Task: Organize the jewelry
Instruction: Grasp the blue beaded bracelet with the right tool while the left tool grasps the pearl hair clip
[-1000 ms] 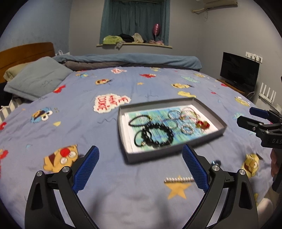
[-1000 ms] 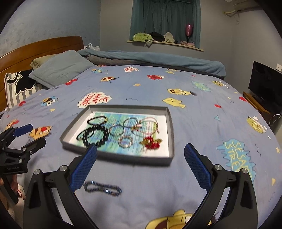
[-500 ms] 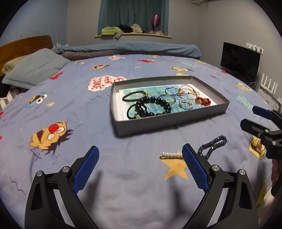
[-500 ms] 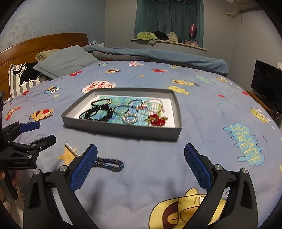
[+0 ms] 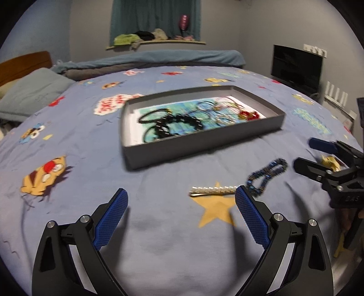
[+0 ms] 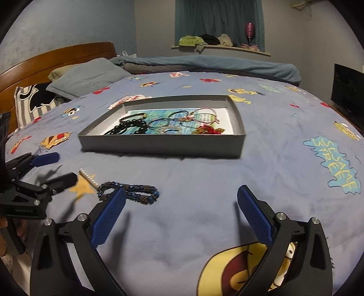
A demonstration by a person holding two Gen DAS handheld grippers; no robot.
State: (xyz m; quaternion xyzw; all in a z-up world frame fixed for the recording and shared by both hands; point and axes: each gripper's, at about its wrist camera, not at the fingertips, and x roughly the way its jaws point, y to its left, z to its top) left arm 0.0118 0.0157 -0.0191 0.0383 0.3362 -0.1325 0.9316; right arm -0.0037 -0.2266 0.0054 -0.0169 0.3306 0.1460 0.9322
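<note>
Grey cardboard tray (image 6: 159, 143) | beaded blue bracelet (image 6: 132, 192), possibly glass | both claws (image 5: 180, 216) (image 6: 182, 211) agape, empty

Left gripper (image 5: 180, 215) jaws spread, empty, lower frame. Grey tray (image 5: 204, 145) centre holds bracelets. Blue beaded bracelet (image 5: 267, 176) and hair clip (image 5: 213, 190) right of centre.

A home bedroom: a bed (image 6: 204, 205) under a cartoon-print sheet, wooden headboard (image 6: 56, 59) and pillows (image 6: 86, 77) at ten o'clock, curtained window (image 6: 218, 20) at twelve, television (image 5: 297, 66) at two.
</note>
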